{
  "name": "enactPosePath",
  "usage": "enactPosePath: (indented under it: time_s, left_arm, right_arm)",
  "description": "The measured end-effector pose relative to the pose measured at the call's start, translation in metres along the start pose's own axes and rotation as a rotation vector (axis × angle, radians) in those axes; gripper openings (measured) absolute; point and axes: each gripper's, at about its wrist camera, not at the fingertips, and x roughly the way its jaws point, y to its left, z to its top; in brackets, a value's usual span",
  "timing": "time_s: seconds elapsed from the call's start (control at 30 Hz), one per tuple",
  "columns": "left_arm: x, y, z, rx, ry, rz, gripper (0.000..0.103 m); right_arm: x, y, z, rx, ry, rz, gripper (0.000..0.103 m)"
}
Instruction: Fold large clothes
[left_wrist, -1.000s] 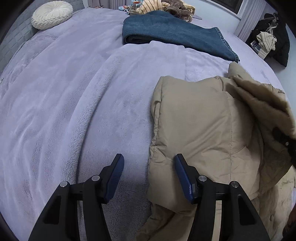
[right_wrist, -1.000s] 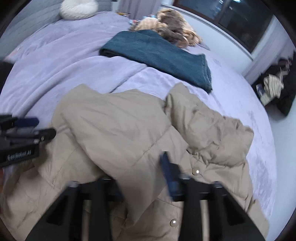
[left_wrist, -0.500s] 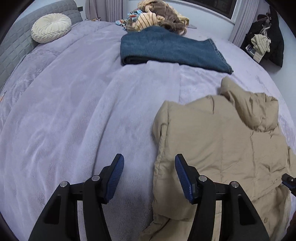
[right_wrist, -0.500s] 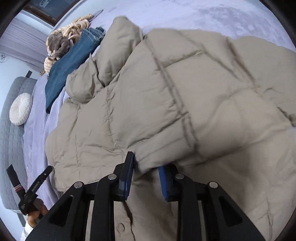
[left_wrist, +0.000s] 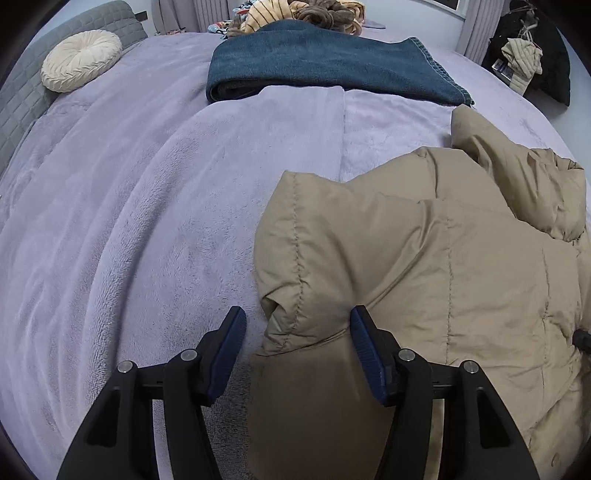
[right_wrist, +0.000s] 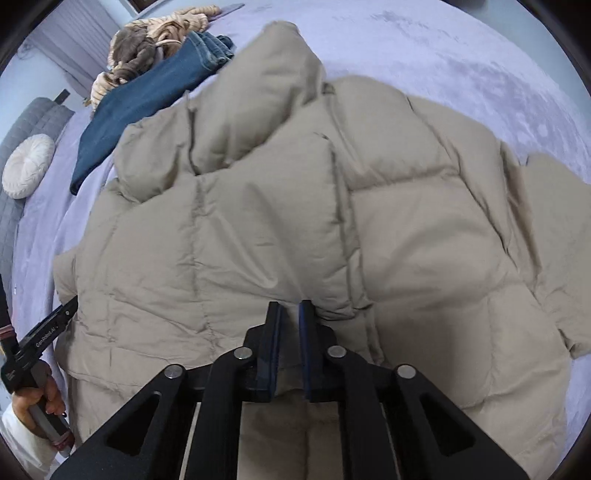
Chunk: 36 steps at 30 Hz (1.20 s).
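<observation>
Both tongs hang over a tan puffer jacket spread on the lavender bed: the right tongs have just closed, pinched on a fold of its padding. The left tongs stand half open astride the jacket's near corner, pads off the cloth, folded jeans far ahead
</observation>
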Motion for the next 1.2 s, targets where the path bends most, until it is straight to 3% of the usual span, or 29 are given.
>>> enactPosePath:
  time_s: [0.17,0.2,0.4,0.57,0.73,0.77,0.8,0.83,0.97,1.2]
  left_arm:
    - [-0.013,-0.006,0.004,0.034,0.024,0.036,0.061]
    - [-0.019,-0.008,0.004,0.039,0.027,0.036,0.061]
    - [-0.067,-0.024,-0.014,0.057,0.044,-0.015,0.061]
    - [-0.105,-0.062,-0.038,0.093,0.055,-0.042,0.061]
    - [-0.132,-0.113,-0.056,0.151,0.078,-0.100,0.062]
    - [-0.136,-0.123,-0.058,0.164,0.083,-0.105,0.067]
    - [-0.140,-0.134,-0.061,0.175,0.082,-0.105,0.085]
    - [-0.145,-0.143,-0.064,0.180,0.070,-0.096,0.097]
    - [-0.154,-0.179,-0.071,0.201,0.071,-0.102,0.098]
    - [-0.149,-0.229,-0.075,0.213,0.111,-0.133,0.103]
  right_arm:
    - [-0.023,-0.033,-0.013,0.082,0.002,0.044,0.003]
    - [-0.029,-0.040,-0.014,0.112,0.005,0.061,0.008]
    - [-0.063,-0.083,-0.039,0.244,0.028,0.126,0.010]
    - [-0.084,-0.103,-0.066,0.322,0.045,0.159,0.011]
    - [-0.103,-0.124,-0.083,0.387,0.047,0.186,0.025]
    - [-0.107,-0.128,-0.086,0.392,0.044,0.190,0.027]
    - [-0.111,-0.131,-0.088,0.395,0.043,0.191,0.033]
    - [-0.115,-0.136,-0.091,0.398,0.041,0.192,0.039]
    - [-0.129,-0.156,-0.094,0.415,0.028,0.198,0.048]
    - [-0.145,-0.215,-0.086,0.484,-0.019,0.179,0.080]
